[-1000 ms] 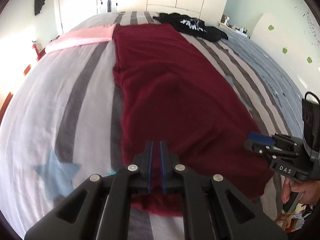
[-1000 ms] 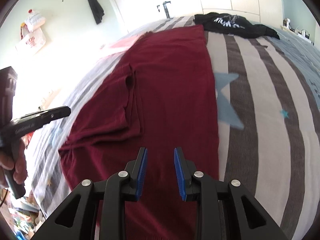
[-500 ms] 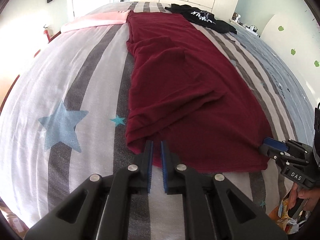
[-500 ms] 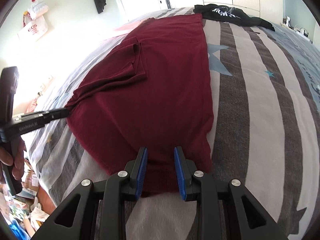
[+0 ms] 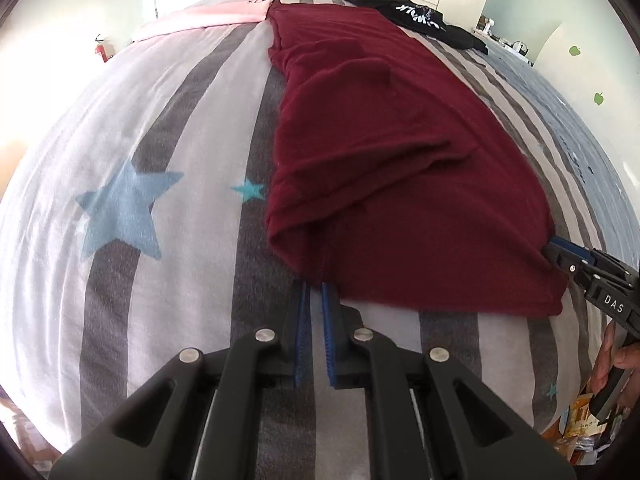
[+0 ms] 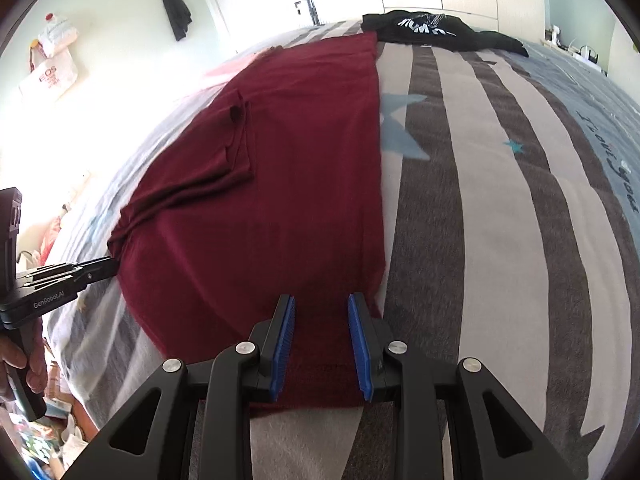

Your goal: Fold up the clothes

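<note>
A maroon garment (image 5: 400, 152) lay stretched along a striped bedspread (image 5: 120, 140), its long axis running from the near hem toward twelve o'clock, where a black printed top (image 6: 432, 30) and a pink cloth (image 5: 212, 18) sat well beyond it.

The left gripper (image 5: 314, 300) stood at the garment's near left corner, its blue pads nearly together. The corner's edge met the fingertips there, but whether any cloth was actually pinched between them could not be told from either view.

The right gripper (image 6: 322, 312) hovered over the near right corner with its jaws partly apart — maroon fabric showed in the gap, yet the pads (image 6: 285, 344) did not appear to press on it.

Seen from the left wrist, the right gripper sat at about three o'clock, touching the hem's far end; seen from the right wrist, the left one lay at about nine o'clock. Both tools thus bracketed the same short edge, one at each corner, with the whole length of the garment ahead.

A sleeve (image 6: 236, 140) lay folded inward over the left half of the body. The next fold would likely carry the hem away toward twelve o'clock — a move that depends on both corners being gripped evenly, and the right one looked not yet taken.
</note>
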A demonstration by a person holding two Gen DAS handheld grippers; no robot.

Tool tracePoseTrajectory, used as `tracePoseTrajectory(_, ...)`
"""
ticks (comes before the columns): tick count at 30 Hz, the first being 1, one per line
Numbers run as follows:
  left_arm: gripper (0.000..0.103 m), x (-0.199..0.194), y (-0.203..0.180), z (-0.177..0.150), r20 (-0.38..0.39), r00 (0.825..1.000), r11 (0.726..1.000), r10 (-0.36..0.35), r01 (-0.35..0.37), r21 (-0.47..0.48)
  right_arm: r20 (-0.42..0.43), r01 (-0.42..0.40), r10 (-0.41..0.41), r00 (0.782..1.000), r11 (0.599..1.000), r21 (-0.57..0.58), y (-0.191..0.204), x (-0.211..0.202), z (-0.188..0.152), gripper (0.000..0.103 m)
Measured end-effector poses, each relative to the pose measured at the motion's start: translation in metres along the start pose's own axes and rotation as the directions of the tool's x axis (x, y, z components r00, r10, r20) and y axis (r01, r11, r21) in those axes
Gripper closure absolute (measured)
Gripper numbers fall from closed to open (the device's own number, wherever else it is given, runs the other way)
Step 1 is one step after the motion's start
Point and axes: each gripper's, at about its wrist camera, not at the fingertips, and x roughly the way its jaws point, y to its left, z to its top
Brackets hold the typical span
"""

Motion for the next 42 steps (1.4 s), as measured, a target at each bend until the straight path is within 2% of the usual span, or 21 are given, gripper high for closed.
tracePoseTrajectory(3,0.097,-0.009,0.000,-0.001,0.006,1.000,1.000,0.011,-0.010,-0.026,-0.006,-0.006,0.006,1.000,1.000,0.008,0.000,-0.004,-0.005,0.078)
tracePoseTrajectory(6,0.094,-0.021,0.002,0.005,0.044,0.999,0.998,0.031,-0.029,-0.048,-0.020,-0.006,0.006,1.000,1.000,0.009,0.002,-0.010,-0.002,0.078)
tracePoseTrajectory(7,0.084,-0.023,0.004,0.009,0.053,0.998,0.997,0.034,-0.030,-0.066,-0.025,-0.008,0.008,1.000,1.000,0.012,0.003,-0.012,0.000,0.078)
tracePoseTrajectory(8,0.068,-0.024,0.007,0.013,0.059,0.998,0.996,0.034,-0.029,-0.089,-0.023,-0.009,0.010,1.000,1.000,0.014,0.003,-0.015,0.002,0.078)
tracePoseTrajectory(9,0.060,-0.026,0.010,0.017,0.068,0.997,0.993,0.031,-0.023,-0.115,-0.019,-0.007,0.007,1.000,1.000,0.014,0.002,-0.017,0.006,0.078)
tracePoseTrajectory(10,0.046,-0.027,0.015,0.021,0.083,0.996,0.989,0.016,-0.004,-0.147,-0.018,-0.003,0.003,1.000,1.000,0.016,0.001,-0.019,0.010,0.070)
tracePoseTrajectory(11,0.040,-0.026,0.019,0.025,0.099,0.995,0.985,-0.006,0.023,-0.169,-0.010,-0.002,0.003,1.000,1.000,0.017,-0.001,-0.021,0.015,0.063)
tracePoseTrajectory(12,0.039,-0.025,0.022,0.030,0.111,0.994,0.982,-0.022,0.043,-0.184,0.008,-0.001,0.001,1.000,1.000,0.018,-0.004,-0.023,0.020,0.058)
tracePoseTrajectory(17,0.039,-0.001,0.023,0.047,0.104,0.994,0.985,-0.035,0.052,-0.164,0.016,-0.014,0.013,1.000,0.998,0.056,-0.023,-0.007,0.040,0.057)
tracePoseTrajectory(21,0.039,0.026,0.021,0.053,0.054,0.997,0.983,-0.055,0.064,-0.174,-0.023,-0.028,0.029,0.999,0.998,0.049,-0.028,0.016,0.045,0.057)
tracePoseTrajectory(33,0.040,0.035,0.005,0.051,0.076,0.996,0.985,-0.050,0.062,-0.160,-0.017,-0.072,0.073,0.997,0.997,0.036,-0.022,0.025,0.037,0.054)
tracePoseTrajectory(36,0.049,0.036,-0.001,0.053,0.074,0.996,0.989,-0.054,0.063,-0.136,-0.023,-0.083,0.084,0.996,0.996,0.029,-0.018,0.030,0.041,0.054)
tracePoseTrajectory(38,0.060,0.038,-0.006,0.055,0.069,0.996,0.992,-0.049,0.057,-0.113,-0.027,-0.078,0.079,0.997,0.997,0.019,-0.015,0.032,0.043,0.054)
tracePoseTrajectory(39,0.061,0.038,-0.009,0.056,0.067,0.997,0.993,-0.047,0.053,-0.102,-0.030,-0.075,0.076,0.997,0.997,0.016,-0.013,0.034,0.044,0.054)
tracePoseTrajectory(41,0.075,0.040,-0.013,0.058,0.062,0.997,0.995,-0.051,0.056,-0.088,-0.035,-0.070,0.071,0.997,0.997,0.014,-0.012,0.035,0.046,0.054)
tracePoseTrajectory(42,0.078,0.040,-0.014,0.058,0.059,0.997,0.995,-0.054,0.059,-0.083,-0.040,-0.066,0.067,0.997,0.998,0.015,-0.011,0.036,0.047,0.055)
